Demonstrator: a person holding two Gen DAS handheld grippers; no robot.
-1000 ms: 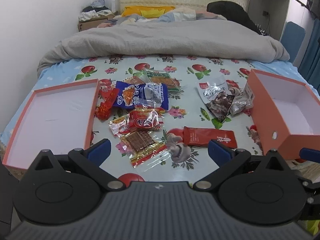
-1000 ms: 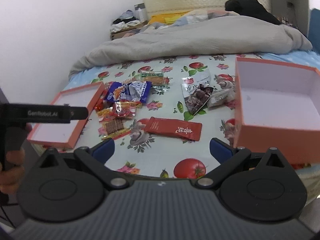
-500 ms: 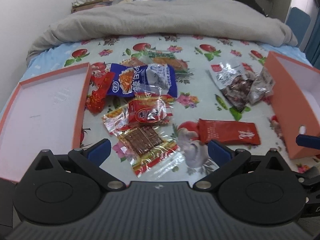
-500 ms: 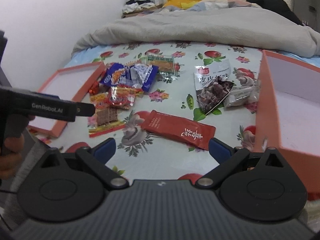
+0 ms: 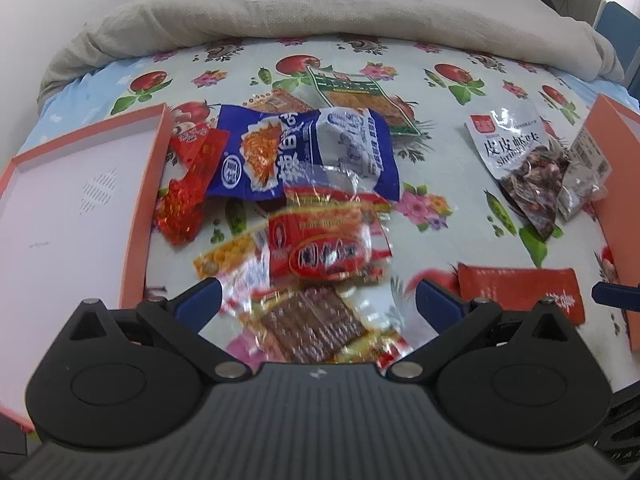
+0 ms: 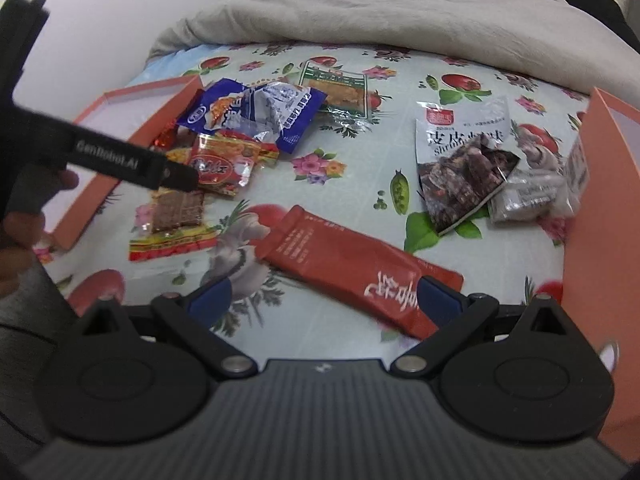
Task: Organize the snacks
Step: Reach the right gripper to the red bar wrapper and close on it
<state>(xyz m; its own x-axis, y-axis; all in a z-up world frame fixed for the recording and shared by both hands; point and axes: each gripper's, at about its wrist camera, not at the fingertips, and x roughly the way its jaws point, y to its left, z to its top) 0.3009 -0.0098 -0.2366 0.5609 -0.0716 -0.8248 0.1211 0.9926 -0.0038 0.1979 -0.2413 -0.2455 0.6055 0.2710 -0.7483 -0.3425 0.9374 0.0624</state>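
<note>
Snack packets lie scattered on the flowered bedsheet. My left gripper (image 5: 316, 300) is open low over a clear packet of brown snack (image 5: 312, 328), with a red packet (image 5: 324, 252) and a blue bag (image 5: 308, 152) just beyond it. In the right wrist view the left gripper (image 6: 180, 178) shows side-on above that brown packet (image 6: 176, 208). My right gripper (image 6: 323, 299) is open, and the long red sachet (image 6: 352, 268) reaches in between its fingertips. A shrimp snack bag (image 6: 460, 172) lies farther right.
A shallow orange lid (image 5: 136, 200) lies at the left and a deeper orange box (image 6: 600, 220) stands at the right, both holding nothing I can see. A grey quilt (image 5: 340, 8) is bunched across the far side of the bed. A hand (image 6: 20, 232) holds the left gripper.
Both grippers have moved forward and down toward the snacks. The brown packet now lies between the left fingers and the red sachet at the right fingers. Both stayed open.
</note>
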